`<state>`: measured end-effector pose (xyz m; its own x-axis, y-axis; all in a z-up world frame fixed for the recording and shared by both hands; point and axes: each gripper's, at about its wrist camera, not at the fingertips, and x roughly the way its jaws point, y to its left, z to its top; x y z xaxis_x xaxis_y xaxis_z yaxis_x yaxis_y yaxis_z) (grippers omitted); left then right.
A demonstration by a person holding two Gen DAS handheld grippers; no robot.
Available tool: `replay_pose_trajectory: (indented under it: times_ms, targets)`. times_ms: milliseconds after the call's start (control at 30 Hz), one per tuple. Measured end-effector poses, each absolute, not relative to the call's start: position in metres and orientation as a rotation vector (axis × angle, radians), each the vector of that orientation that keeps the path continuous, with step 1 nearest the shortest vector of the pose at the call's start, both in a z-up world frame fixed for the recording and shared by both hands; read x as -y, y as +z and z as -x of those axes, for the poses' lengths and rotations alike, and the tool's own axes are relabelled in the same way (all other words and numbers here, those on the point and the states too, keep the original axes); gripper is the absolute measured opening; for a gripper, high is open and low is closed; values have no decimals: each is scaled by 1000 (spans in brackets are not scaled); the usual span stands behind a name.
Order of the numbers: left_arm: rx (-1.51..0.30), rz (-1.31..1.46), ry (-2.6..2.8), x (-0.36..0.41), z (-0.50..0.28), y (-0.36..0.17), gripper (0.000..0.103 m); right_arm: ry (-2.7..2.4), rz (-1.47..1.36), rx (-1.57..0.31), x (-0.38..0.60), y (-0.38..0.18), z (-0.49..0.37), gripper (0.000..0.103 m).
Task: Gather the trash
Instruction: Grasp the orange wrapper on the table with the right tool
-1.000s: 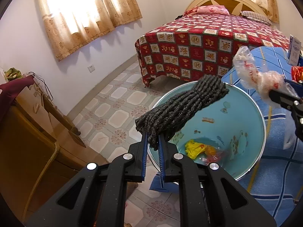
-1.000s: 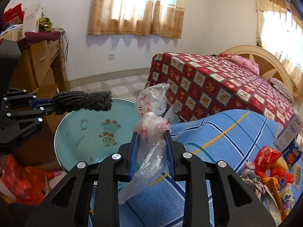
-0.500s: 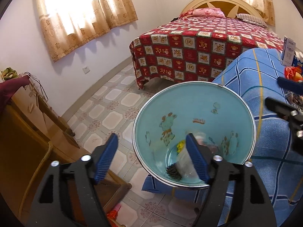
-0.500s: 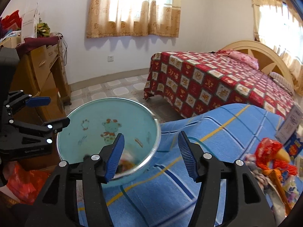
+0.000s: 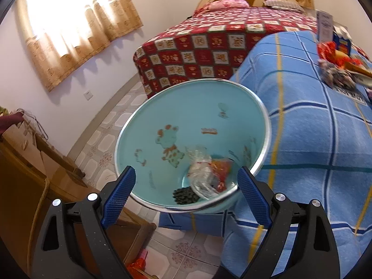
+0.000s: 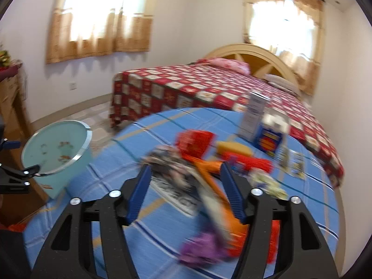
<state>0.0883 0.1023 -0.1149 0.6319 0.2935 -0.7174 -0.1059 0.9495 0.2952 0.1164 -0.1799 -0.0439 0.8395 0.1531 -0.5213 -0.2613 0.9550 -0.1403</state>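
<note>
The cloth (image 5: 184, 194) and bag (image 5: 200, 176) had dropped into the bin (image 5: 162, 107) at frame centre. Both the left gripper (image 5: 184, 189) and right gripper (image 6: 186, 191) were opening, holding nothing. The right one, above blurred litter (image 6: 209, 186), might snag several pieces.

left tool (image 5: 186, 194) opening, empty; right tool (image 6: 187, 191) opening, empty.

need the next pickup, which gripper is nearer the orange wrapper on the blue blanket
Right. The right gripper hangs over the orange wrapper; the left gripper is at the bin.

Wrappers (image 6: 209, 186) beside the bin (image 6: 55, 148) motion-blurred, kinds unreadable; bin's near rim partly hidden behind left claw (image 5: 186, 195).
</note>
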Motion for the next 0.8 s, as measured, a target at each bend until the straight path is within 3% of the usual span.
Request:
replay_pose_trajectory:
  times_ms: [233, 667, 700, 767, 800]
  targets:
    - [-838, -263, 196, -81, -85, -111, 95, 158, 193, -595, 219, -63, -124, 72]
    - [-841, -263, 187, -78, -91, -110, 96, 153, 193, -663, 222, -80, -138, 71]
    - [-840, -262, 189, -78, -92, -109, 96, 153, 196, -676, 222, -82, -141, 68]
    - [-839, -260, 188, -78, -93, -108, 96, 176, 185, -707, 222, -85, -146, 33]
    - [-836, -258, 186, -77, -95, -106, 96, 198, 178, -725, 222, -86, -147, 25]
